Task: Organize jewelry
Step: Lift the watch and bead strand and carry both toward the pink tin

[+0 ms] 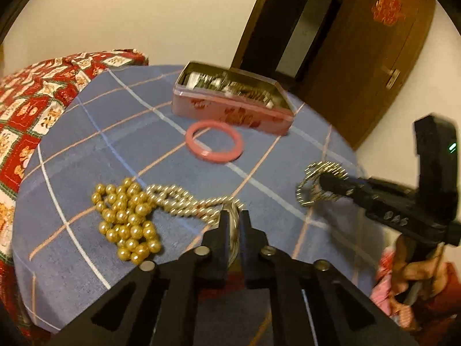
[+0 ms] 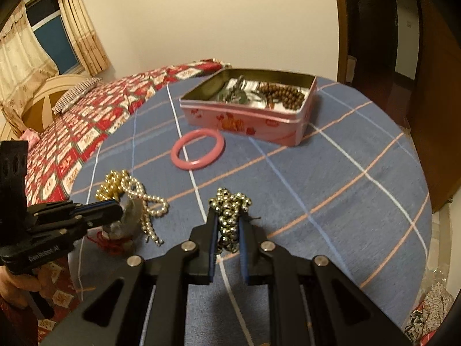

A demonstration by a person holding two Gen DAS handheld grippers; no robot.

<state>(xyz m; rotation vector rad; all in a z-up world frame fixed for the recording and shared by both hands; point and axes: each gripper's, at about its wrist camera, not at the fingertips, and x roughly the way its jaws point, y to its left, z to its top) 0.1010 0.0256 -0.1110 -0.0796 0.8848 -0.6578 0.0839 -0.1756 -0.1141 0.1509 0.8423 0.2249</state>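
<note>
My left gripper (image 1: 233, 216) is shut on a clear, greyish bangle (image 1: 234, 232) near the table's front edge; from the right wrist view this bangle (image 2: 131, 216) shows at the left gripper's (image 2: 119, 206) tip. Just left of it lie a pile of gold beads (image 1: 126, 219) and a pearl strand (image 1: 178, 199). My right gripper (image 2: 227, 216) is shut on a silver bead bracelet (image 2: 230, 209), held a little above the cloth. A pink bangle (image 2: 197, 150) lies flat in front of an open pink tin (image 2: 245, 118) with brown beads (image 2: 283, 95) inside.
The round table (image 2: 345, 173) wears a blue checked cloth. A bed with a red patterned quilt (image 2: 100, 109) adjoins its left side. A dark wooden door (image 1: 374, 57) stands behind on the right. A hand (image 1: 415, 274) grips the right gripper's handle.
</note>
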